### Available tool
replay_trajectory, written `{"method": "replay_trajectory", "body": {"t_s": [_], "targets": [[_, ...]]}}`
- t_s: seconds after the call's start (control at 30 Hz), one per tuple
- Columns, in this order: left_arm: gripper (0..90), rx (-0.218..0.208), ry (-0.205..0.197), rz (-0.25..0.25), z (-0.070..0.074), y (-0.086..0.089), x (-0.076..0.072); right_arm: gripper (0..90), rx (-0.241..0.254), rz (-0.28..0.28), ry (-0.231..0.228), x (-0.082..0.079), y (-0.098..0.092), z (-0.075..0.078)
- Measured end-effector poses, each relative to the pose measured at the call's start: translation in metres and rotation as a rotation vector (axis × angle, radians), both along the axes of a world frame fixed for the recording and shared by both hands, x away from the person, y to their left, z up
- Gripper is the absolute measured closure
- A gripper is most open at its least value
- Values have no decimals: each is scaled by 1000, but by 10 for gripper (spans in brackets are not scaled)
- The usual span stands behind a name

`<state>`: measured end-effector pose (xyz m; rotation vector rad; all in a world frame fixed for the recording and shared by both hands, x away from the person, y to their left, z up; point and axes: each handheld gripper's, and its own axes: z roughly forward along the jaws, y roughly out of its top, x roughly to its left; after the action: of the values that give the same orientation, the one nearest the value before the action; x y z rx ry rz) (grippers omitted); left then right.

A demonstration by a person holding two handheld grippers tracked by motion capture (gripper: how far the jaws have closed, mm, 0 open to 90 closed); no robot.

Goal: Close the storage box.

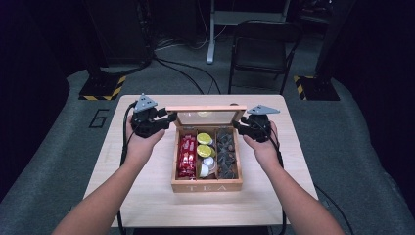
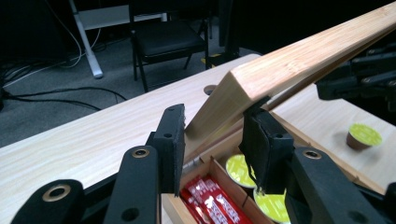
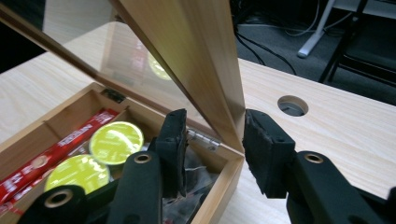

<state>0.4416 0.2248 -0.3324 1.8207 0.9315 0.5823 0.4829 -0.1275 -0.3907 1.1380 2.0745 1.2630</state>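
Left gripper [image 2: 212, 140] clamps left edge of raised lid [image 1: 205, 113]; right gripper [image 3: 215, 144] straddles right edge, pads seemingly just off wood. Tea box [image 1: 206, 185] open.

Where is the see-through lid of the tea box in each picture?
High view: the lid stands open at the back edge of the tea box, mid-table.
Left gripper view: its wooden frame slants from the centre to the top right.
Right gripper view: the lid slopes from the top left down to the centre.
Shared landmark: the yellow-topped capsules inside the box.
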Motion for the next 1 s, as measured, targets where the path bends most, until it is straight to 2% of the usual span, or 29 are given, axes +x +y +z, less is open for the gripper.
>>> {"method": "replay_trajectory", "body": {"t_s": [0.07,0.1,0.23,0.27,0.3,0.37,0.4,0.5,0.7,0.9,0.93,1.0], "targets": [[599,12,-1,-7,-1,0,-3,572,8,6,-4,-4,-1,0],[598,26,-10,-19,-6,1,-10,562,20,22,-20,-12,-4,1],[594,62,-26,-39,-14,1,-24,537,-5,52,-50,-31,-8,0],[594,62,-26,-39,-14,1,-24,537,-5,52,-50,-31,-8,0],[593,72,-35,-45,-20,1,-30,525,0,51,-61,-41,-10,-1],[589,67,-30,-55,-24,2,-35,517,-8,53,-82,-53,-12,0],[589,67,-30,-55,-24,2,-35,517,-8,53,-82,-53,-12,0],[590,41,-23,-60,-35,5,-43,504,-1,60,-101,-70,-19,3],[591,41,3,-70,-44,7,-52,503,20,96,-88,-87,-23,5],[595,40,8,-76,-52,8,-57,510,-18,114,-129,-98,-19,9],[595,20,15,-74,-55,8,-59,521,-52,127,-142,-101,-18,10],[595,17,10,-71,-57,9,-60,526,-61,133,-150,-103,-17,9]]}}
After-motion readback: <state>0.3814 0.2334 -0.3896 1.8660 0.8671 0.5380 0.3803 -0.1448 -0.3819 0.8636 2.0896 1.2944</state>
